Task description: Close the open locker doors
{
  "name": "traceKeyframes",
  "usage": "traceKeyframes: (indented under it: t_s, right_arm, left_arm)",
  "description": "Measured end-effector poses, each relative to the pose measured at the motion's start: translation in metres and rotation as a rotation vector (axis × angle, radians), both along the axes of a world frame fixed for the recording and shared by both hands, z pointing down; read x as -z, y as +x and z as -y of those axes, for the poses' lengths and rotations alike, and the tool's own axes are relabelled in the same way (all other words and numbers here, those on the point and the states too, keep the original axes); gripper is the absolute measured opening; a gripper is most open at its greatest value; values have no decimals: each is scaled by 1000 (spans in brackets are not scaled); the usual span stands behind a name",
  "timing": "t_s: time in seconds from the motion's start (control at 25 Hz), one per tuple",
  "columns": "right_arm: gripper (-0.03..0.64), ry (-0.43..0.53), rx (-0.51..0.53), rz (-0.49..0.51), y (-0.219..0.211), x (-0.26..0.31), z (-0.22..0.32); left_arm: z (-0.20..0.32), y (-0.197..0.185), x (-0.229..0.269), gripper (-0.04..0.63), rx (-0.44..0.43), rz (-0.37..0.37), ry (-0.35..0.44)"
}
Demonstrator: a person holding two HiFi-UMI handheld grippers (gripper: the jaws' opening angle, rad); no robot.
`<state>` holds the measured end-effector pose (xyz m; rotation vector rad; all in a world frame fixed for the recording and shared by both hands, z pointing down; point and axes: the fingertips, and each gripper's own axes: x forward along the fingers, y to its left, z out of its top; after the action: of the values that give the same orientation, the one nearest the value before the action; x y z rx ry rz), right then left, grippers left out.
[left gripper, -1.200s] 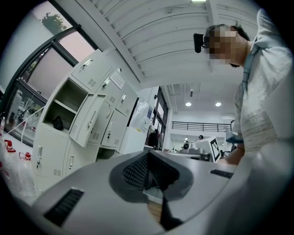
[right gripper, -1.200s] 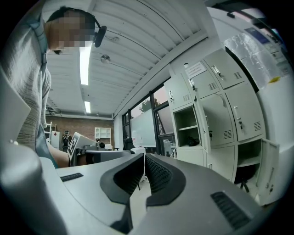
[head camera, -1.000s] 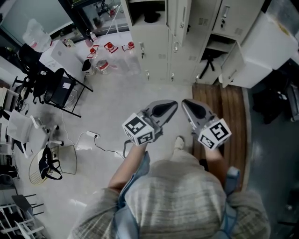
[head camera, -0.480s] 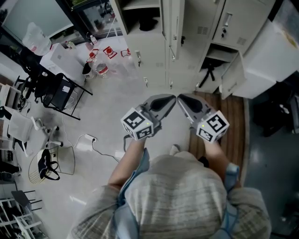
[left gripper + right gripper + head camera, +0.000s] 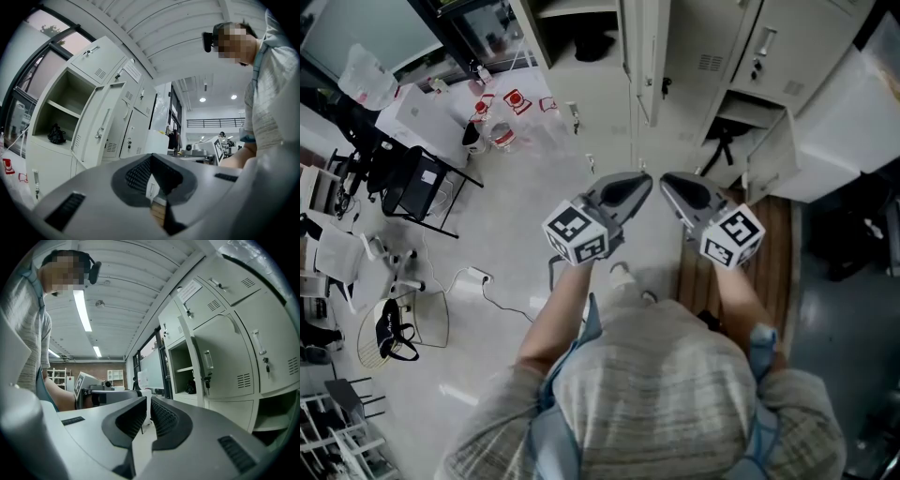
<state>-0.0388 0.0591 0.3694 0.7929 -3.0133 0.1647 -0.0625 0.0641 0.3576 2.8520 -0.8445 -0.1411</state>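
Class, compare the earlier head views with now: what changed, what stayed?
The person has stepped toward the lockers, carrying the left gripper and right gripper forward. Nothing was grasped or released. Both pairs of jaws stay shut and empty; the doors stay open.

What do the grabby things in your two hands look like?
The left hand-held gripper and the right hand-held gripper are pale grey wedges with pointed jaws and dark ribbed pads. Each carries a white cube printed with black square markers. The person wears a light striped top with blue straps.
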Motion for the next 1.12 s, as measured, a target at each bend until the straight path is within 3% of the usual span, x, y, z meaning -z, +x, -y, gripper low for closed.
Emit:
traceKeyframes:
  t_s: [0.6, 0.84, 1.12]
  right_arm:
    - [31, -57, -56, -44, -9, -17, 120]
    - [48, -81, -112, -67, -5, -29, 154]
    - [49, -97, -136, -76, 2, -37, 185]
  left_arm:
    - [112, -16, -9, 3, -39, 18, -5]
    - [132, -20, -14, 3, -85, 32, -8]
    - [145, -29, -21, 3, -68, 43, -22]
